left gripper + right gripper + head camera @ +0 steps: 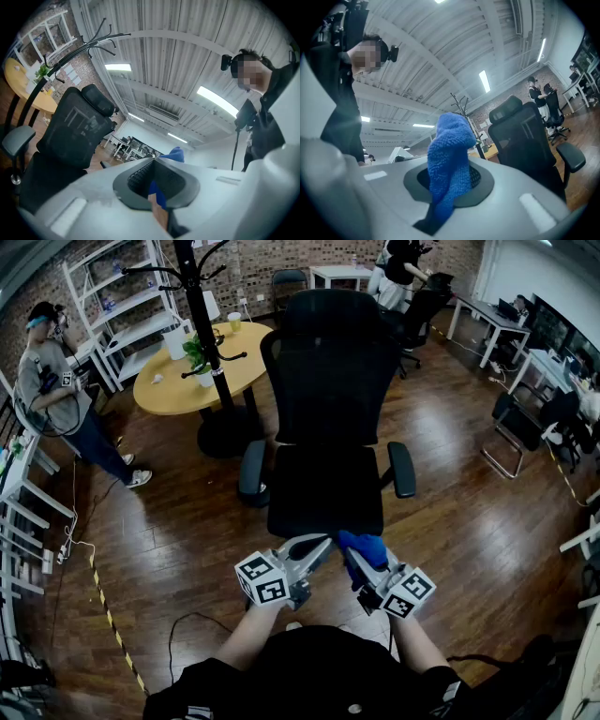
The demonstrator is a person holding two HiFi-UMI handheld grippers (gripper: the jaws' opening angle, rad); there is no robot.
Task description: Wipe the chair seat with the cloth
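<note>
Right gripper (362, 566) jaws pinch the cloth (450, 159) low centre, left gripper (319, 547) jaws nearly together; a weak pinch could drop it rubbing the chair seat (323, 488).

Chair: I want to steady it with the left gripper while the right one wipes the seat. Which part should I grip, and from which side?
Grip the armrest on the side of the left gripper, coming from above. Its pad is a narrow, level bar standing clear of the seat, so the jaws can probably straddle it, away from the cloth.
</note>
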